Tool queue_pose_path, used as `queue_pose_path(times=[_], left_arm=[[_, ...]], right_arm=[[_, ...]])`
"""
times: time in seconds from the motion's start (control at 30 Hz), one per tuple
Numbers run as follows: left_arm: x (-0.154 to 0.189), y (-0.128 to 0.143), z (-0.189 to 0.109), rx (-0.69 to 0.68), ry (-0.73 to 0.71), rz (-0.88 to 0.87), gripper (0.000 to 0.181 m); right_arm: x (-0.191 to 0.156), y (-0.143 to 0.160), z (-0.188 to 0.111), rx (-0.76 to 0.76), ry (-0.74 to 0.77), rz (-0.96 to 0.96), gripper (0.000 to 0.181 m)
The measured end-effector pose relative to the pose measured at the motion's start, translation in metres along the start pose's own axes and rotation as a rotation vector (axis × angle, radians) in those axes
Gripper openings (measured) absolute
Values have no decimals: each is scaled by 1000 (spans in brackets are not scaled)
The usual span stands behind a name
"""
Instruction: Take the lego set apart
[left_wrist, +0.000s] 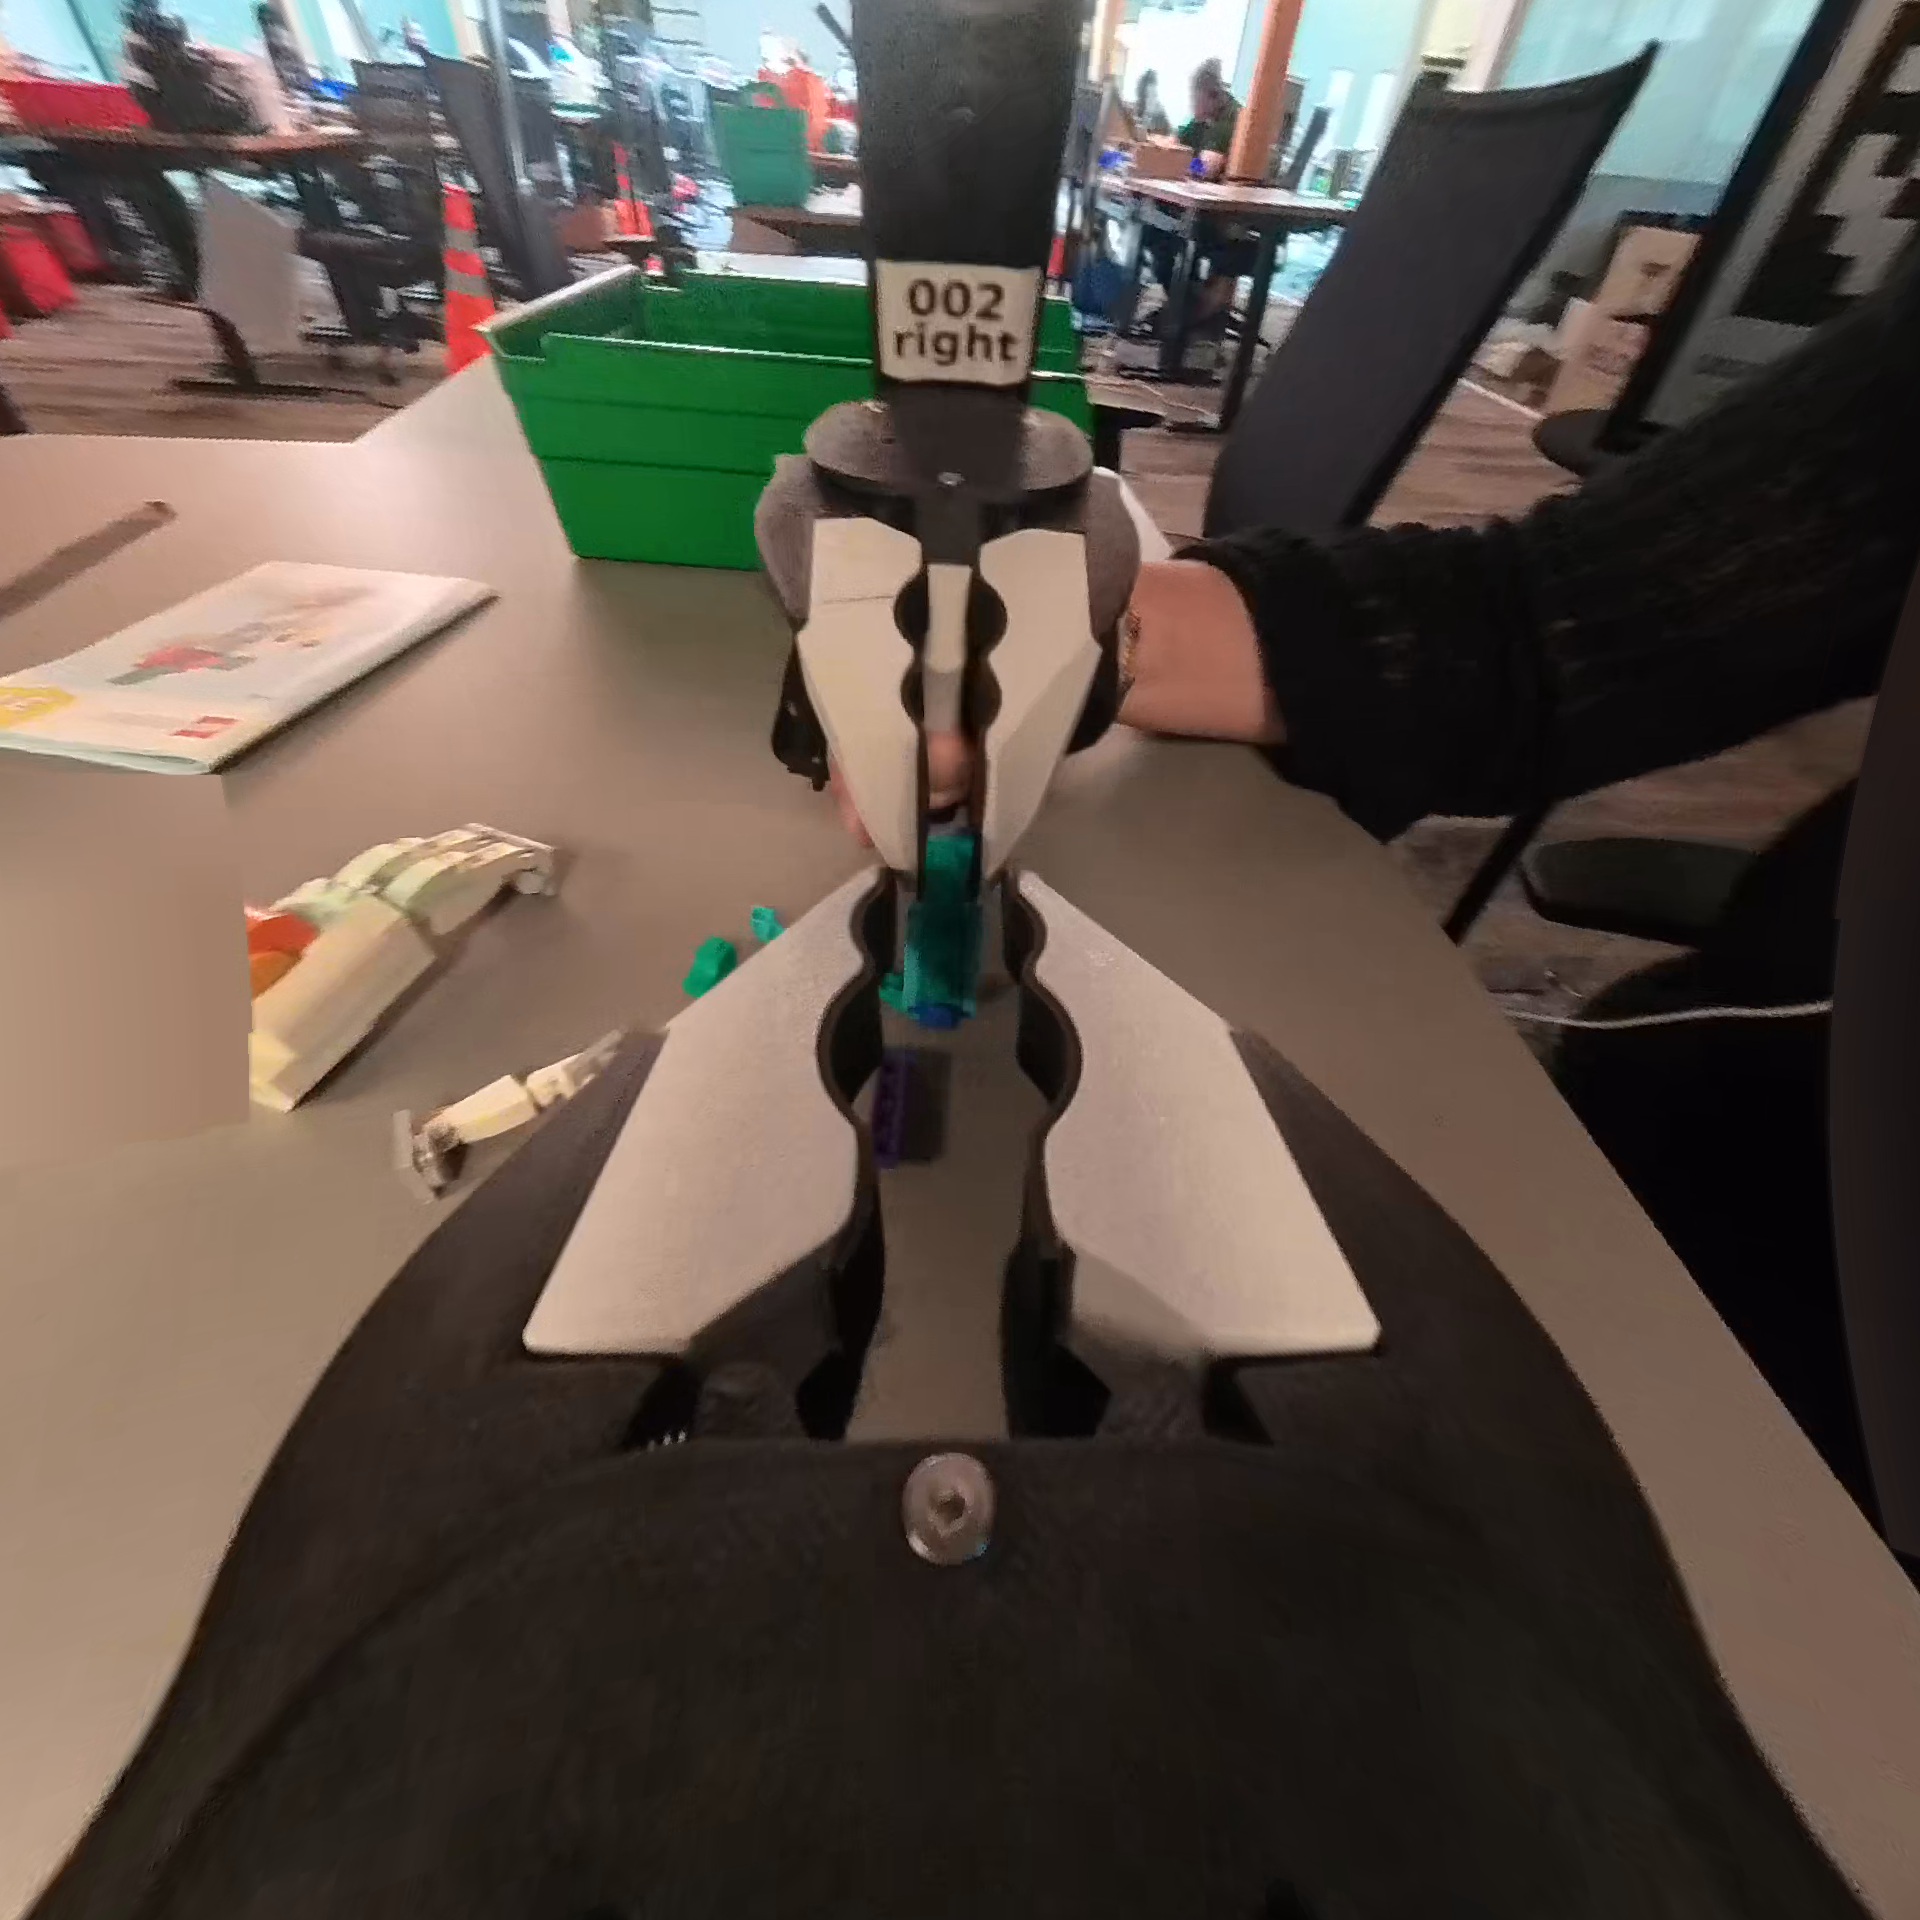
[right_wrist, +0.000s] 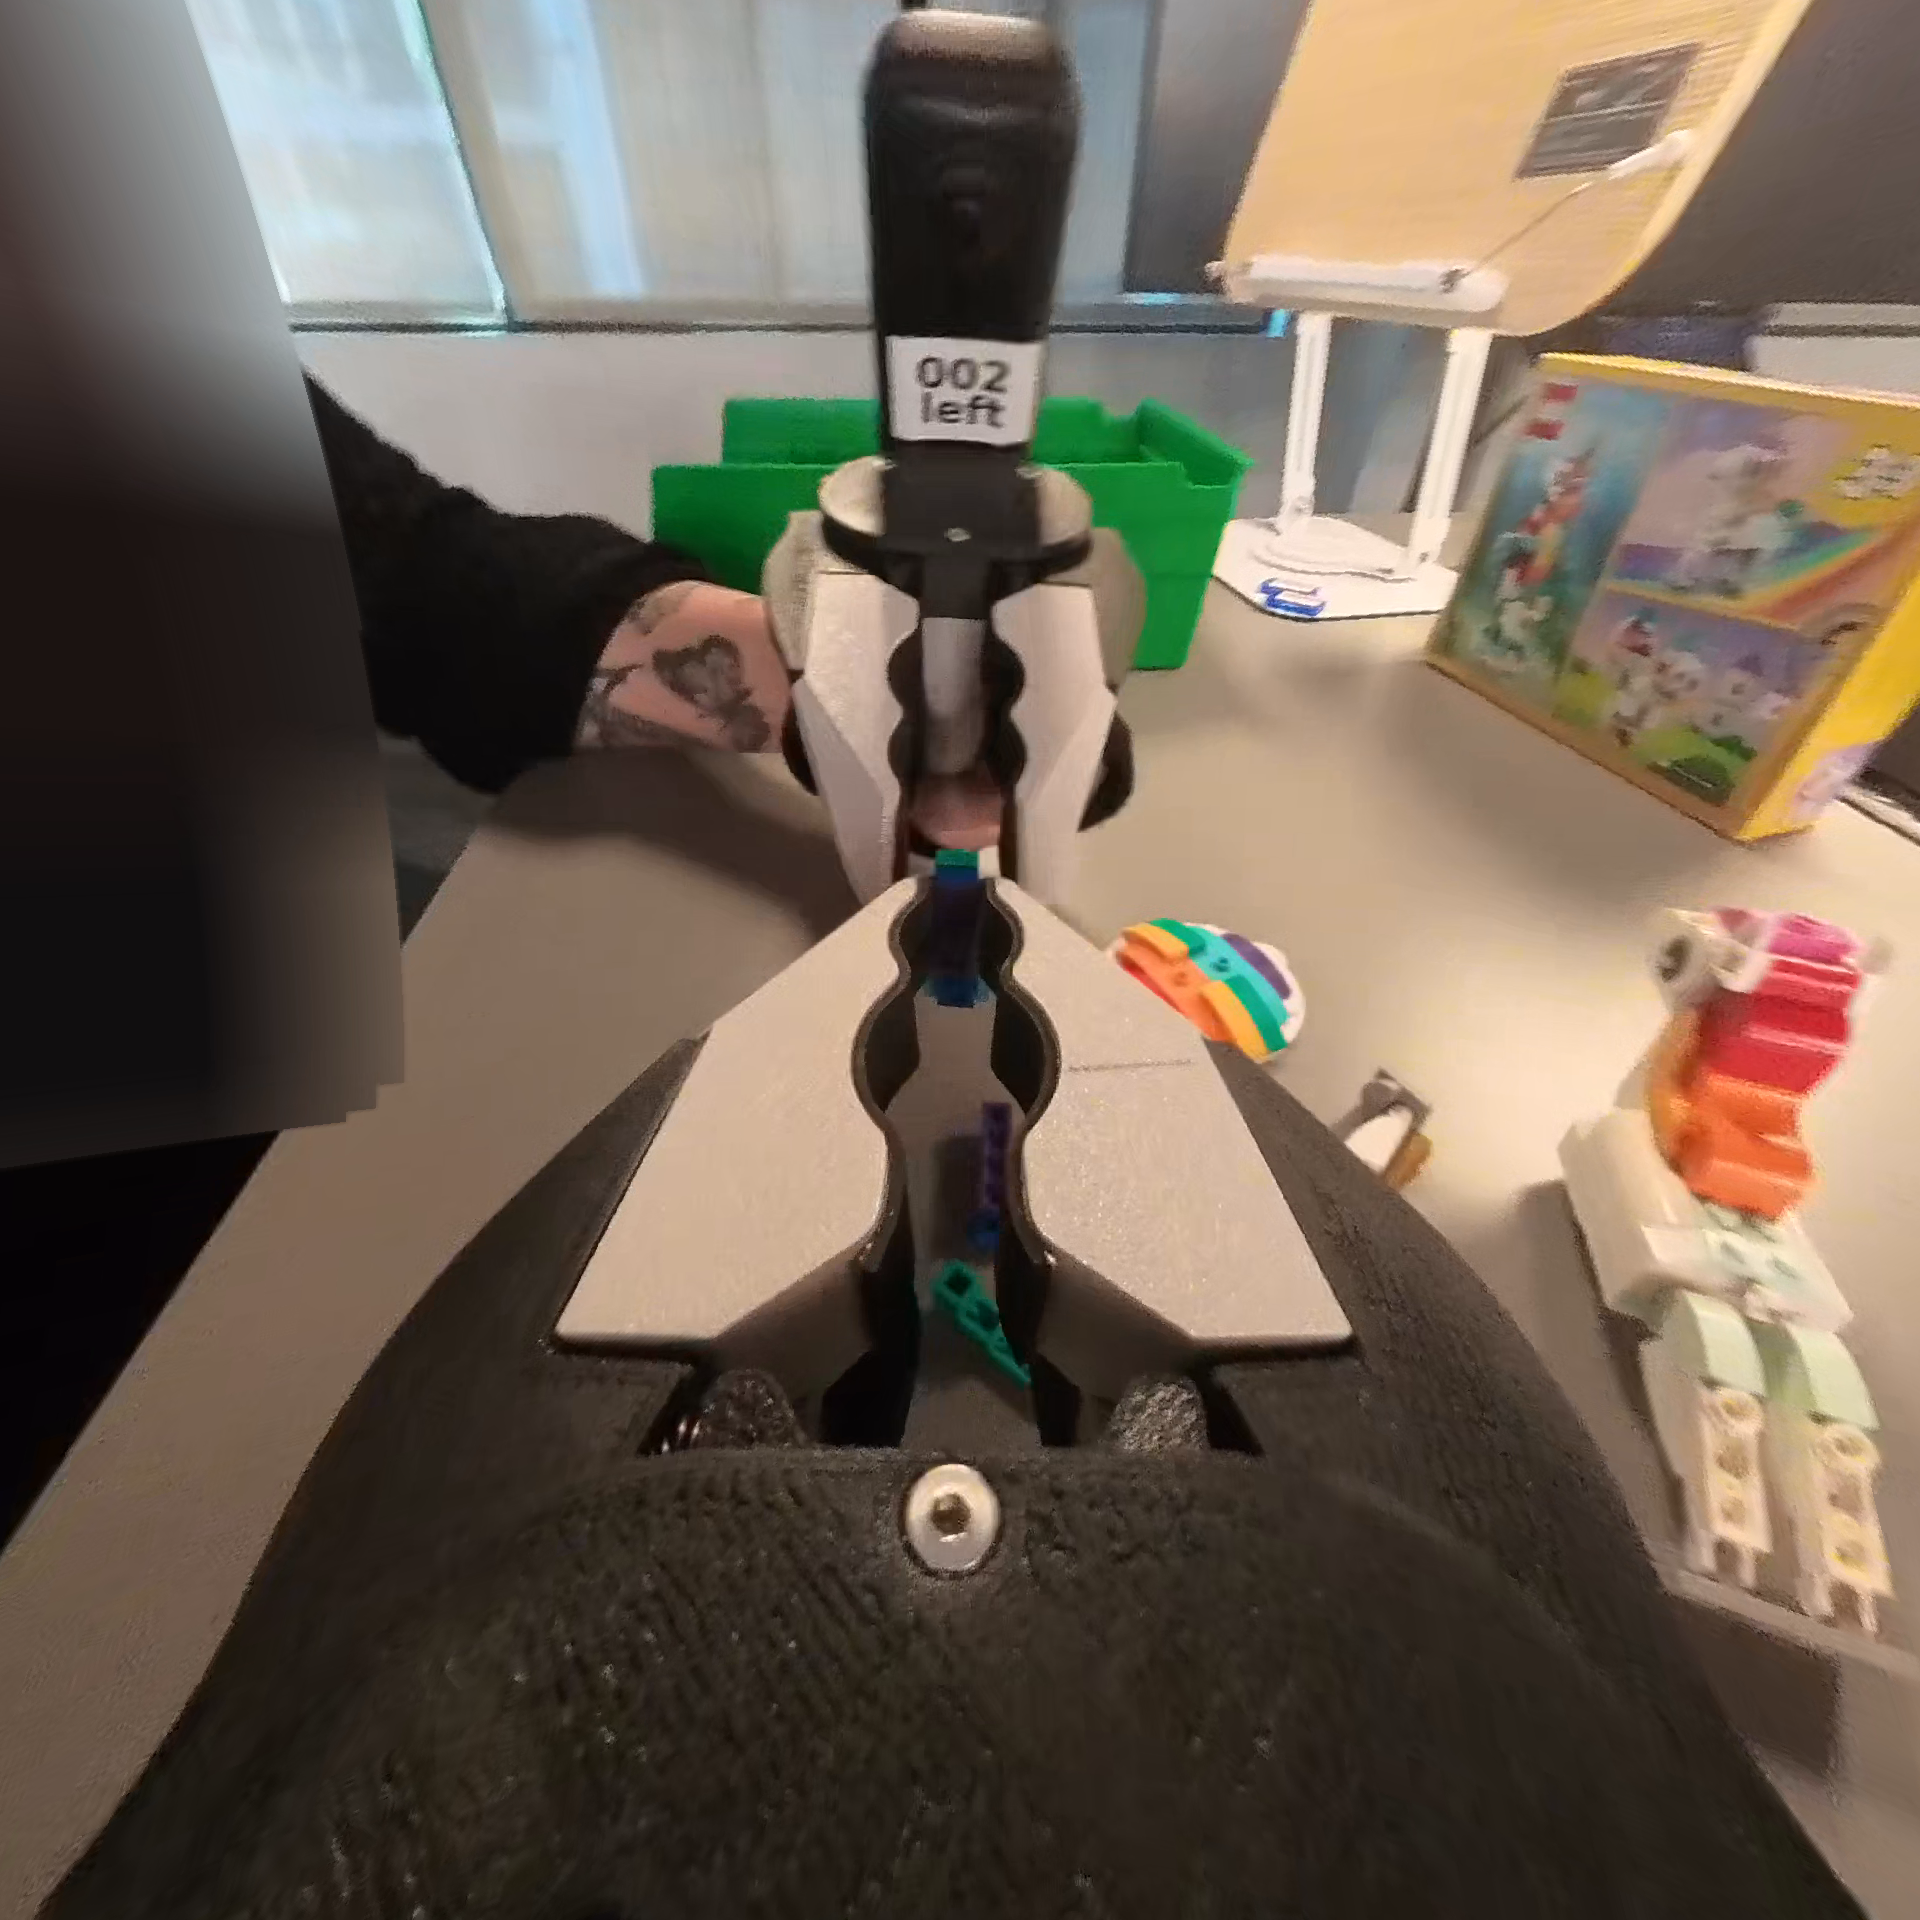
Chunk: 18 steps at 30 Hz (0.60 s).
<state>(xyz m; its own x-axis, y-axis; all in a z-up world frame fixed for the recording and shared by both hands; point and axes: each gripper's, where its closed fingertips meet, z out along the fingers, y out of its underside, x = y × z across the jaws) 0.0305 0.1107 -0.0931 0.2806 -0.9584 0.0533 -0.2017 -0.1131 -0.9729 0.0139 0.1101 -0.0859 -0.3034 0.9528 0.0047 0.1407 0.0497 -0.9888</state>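
Observation:
A small teal, purple and blue Lego assembly (left_wrist: 940, 940) hangs above the grey table (left_wrist: 623, 748) between both grippers, which meet tip to tip. My left gripper (left_wrist: 951, 888) is closed narrowly on it from the near side. My right gripper (right_wrist: 954, 894) grips the same assembly (right_wrist: 956, 935) from the opposite side; the assembly's purple side faces this view. A loose purple piece (right_wrist: 992, 1148) and a teal wedge (right_wrist: 971, 1325) lie on the table under my right gripper's fingers. The main white, orange and pink build (right_wrist: 1745, 1143) lies to the right, and also shows in the left wrist view (left_wrist: 395, 956).
A rainbow arch piece (right_wrist: 1210, 977), small teal bits (left_wrist: 712, 961) and a white limb piece (left_wrist: 499, 1112) lie loose. A green bin (left_wrist: 665, 436) stands at the back. An instruction booklet (left_wrist: 239, 655) lies at the left. The set's box (right_wrist: 1683, 592) and a book stand (right_wrist: 1361, 281) stand far right. My left and right fingertips are right by each other.

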Motion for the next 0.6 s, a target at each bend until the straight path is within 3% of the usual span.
queue_pose_path(times=[0.6], left_arm=[[11,13,-4,-121,59,56,13]], right_arm=[[-14,8,5,-108,-9,-148,6]])
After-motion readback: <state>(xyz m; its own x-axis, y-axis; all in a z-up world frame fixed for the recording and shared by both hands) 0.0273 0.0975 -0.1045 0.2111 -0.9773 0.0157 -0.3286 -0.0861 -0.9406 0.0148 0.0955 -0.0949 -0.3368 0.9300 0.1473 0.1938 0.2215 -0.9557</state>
